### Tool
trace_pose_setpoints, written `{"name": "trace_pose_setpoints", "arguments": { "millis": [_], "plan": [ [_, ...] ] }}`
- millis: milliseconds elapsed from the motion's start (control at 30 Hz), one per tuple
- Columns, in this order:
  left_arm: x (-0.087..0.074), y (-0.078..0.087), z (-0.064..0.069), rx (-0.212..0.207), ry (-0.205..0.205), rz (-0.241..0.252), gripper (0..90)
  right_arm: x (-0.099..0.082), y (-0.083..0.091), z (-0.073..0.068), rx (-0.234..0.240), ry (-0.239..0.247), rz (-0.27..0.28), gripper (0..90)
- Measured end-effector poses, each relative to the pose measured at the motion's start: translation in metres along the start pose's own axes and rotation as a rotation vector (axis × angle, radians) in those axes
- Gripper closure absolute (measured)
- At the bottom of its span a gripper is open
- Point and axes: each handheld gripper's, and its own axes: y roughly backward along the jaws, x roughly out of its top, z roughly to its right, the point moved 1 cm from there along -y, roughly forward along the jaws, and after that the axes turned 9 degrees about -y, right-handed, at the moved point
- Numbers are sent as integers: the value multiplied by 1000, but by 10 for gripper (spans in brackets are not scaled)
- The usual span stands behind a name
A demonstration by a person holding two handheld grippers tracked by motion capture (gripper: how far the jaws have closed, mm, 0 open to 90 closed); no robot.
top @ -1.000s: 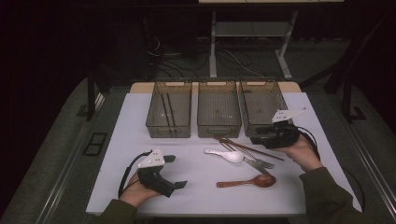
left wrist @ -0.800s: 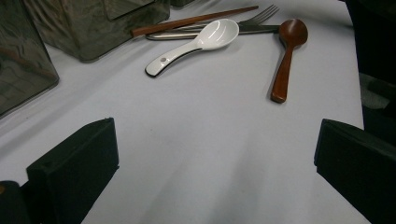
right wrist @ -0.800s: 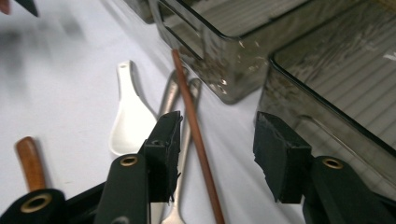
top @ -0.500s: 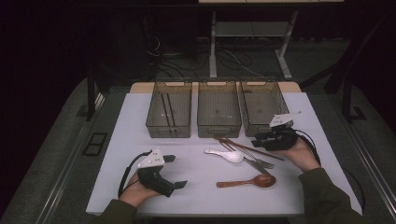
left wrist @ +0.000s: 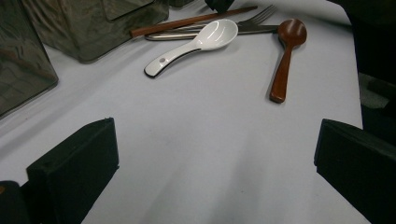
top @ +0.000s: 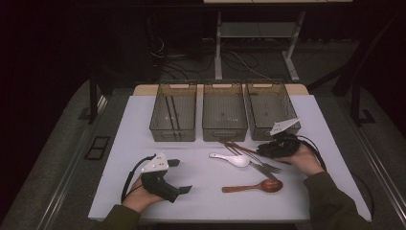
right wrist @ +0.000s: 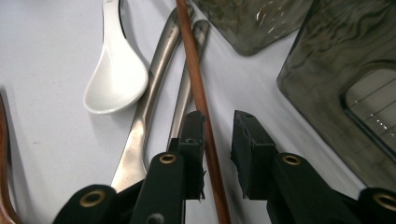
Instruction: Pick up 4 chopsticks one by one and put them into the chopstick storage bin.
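**Ana:** Closing in on the cutlery, the right gripper (right wrist: 218, 122) has dropped lower than it was a second ago and now sits over the brown chopstick (right wrist: 198, 84). Its jaws have just been drawing together, and the stick runs between them.

**Ben:** Is the stick held yet?

**Ana:** Not firmly, as far as I can judge. In the right gripper view one pad touches or nearly touches the stick, while a gap shows on the other side, so the jaws are narrowed around it but not pressed on it.

**Ben:** Where does the stick lie?

**Ana:** On the white table (top: 201, 191), among two metal utensils (right wrist: 154, 84), just beside a white ceramic spoon (top: 231, 159) and in front of three clear bins (top: 224, 117). The leftmost bin (top: 173, 119) already holds dark sticks. A wooden spoon (top: 253, 187) lies nearer the person.

**Ben:** And the other hand?

**Ana:** The left gripper (top: 179, 176) rests on the table with jaws wide apart and nothing between them. It has not shifted. My guess: a pick-up is about to happen.
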Motion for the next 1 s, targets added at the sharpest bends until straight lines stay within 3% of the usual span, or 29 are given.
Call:
{"name": "trace_pose_setpoints", "arguments": {
  "millis": [300,633,800,1000],
  "plan": [
    [0,0,0,-1,-3,-1,0,-3,-6,-1,18,17,-49,782],
    [0,0,0,2,-4,0,0,-4,-6,-3,27,44,-57,827],
    [0,0,0,0,0,1,0,-4,-4,-6,30,83,-70,842],
    [0,0,0,0,-3,-2,0,-4,2,-6,52,80,-56,844]
  ]
}}
